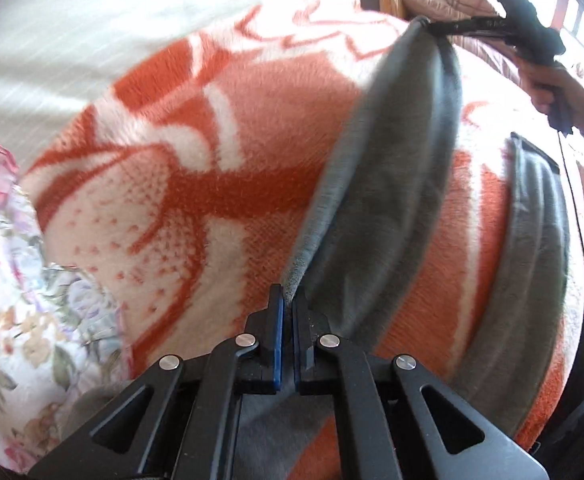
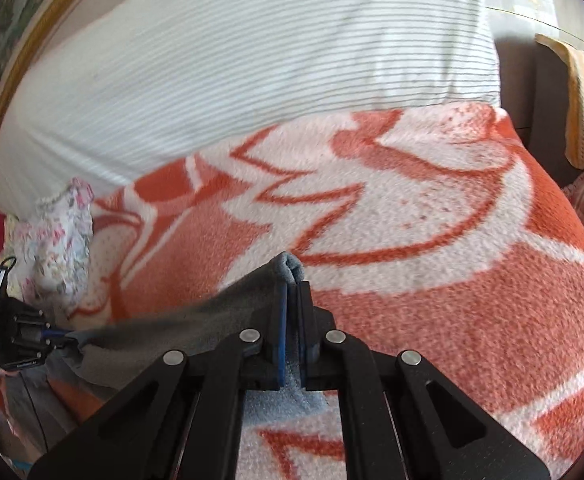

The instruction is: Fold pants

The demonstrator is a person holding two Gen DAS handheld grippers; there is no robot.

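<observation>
Presently, the grey pants [image 1: 391, 184] hang stretched between the two grippers above the bed, over an orange-and-white blanket [image 1: 212, 168]. The left gripper [image 1: 288, 320] has its jaws pressed narrow on one fabric edge, which rises from between the blue pads. The right gripper [image 2: 292, 308] is likewise clamped on a bunched grey corner, a small fold poking out above its tips. A further part of the garment lies flat on the blanket at the right of the left wrist view, its far end cut off by the frame edge. Whether the held ends are waistband or leg hems cannot be determined. A striped pillow [image 2: 252, 64] sits behind the blanket; a floral cloth [image 1: 20, 280] lies beside it, blurred
</observation>
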